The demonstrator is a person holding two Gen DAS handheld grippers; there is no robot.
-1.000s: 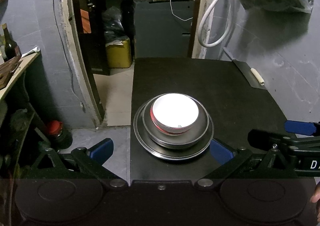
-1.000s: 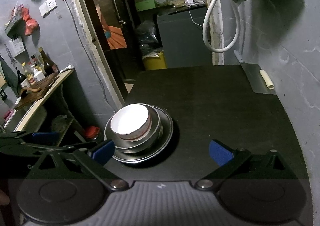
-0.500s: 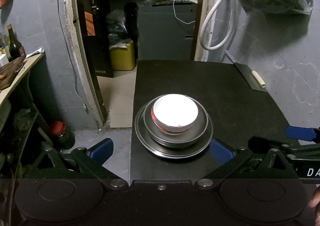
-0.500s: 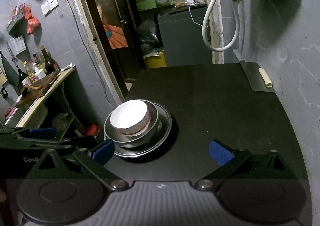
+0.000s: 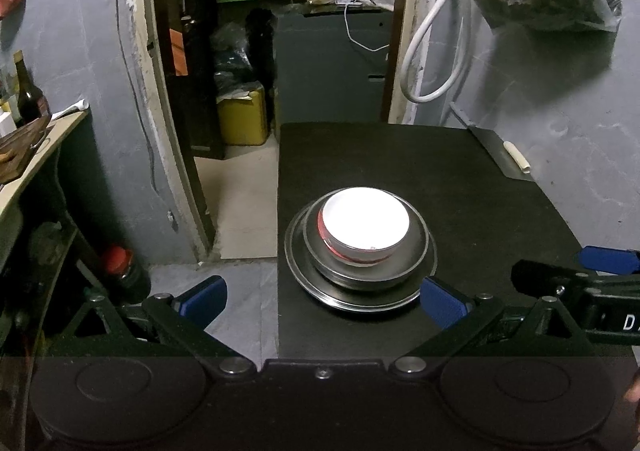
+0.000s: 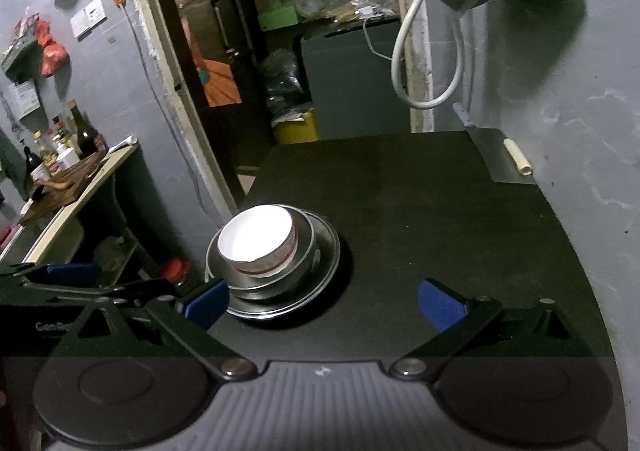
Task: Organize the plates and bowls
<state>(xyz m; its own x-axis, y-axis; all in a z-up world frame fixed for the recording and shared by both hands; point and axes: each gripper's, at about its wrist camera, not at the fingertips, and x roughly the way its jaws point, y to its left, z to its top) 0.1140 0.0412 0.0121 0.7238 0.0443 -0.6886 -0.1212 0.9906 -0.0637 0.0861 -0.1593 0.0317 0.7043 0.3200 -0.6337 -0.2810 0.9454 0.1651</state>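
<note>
Both hand-held grippers, left (image 5: 322, 301) and right (image 6: 323, 303), have drawn back slightly, jaws spread, empty. White bowl (image 5: 365, 225), seemingly red-banded, nested in steel bowl (image 5: 412, 259) on plate (image 5: 298, 271), black worktop (image 5: 460, 187).

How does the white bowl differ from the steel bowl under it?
The white bowl is smaller, has a white inside and a red band outside. The steel bowl is wider, shallower and bare metal. The white bowl sits nested inside the steel bowl, which rests on the steel plate. Both stand upright, untouched by either hand-held gripper.
</note>
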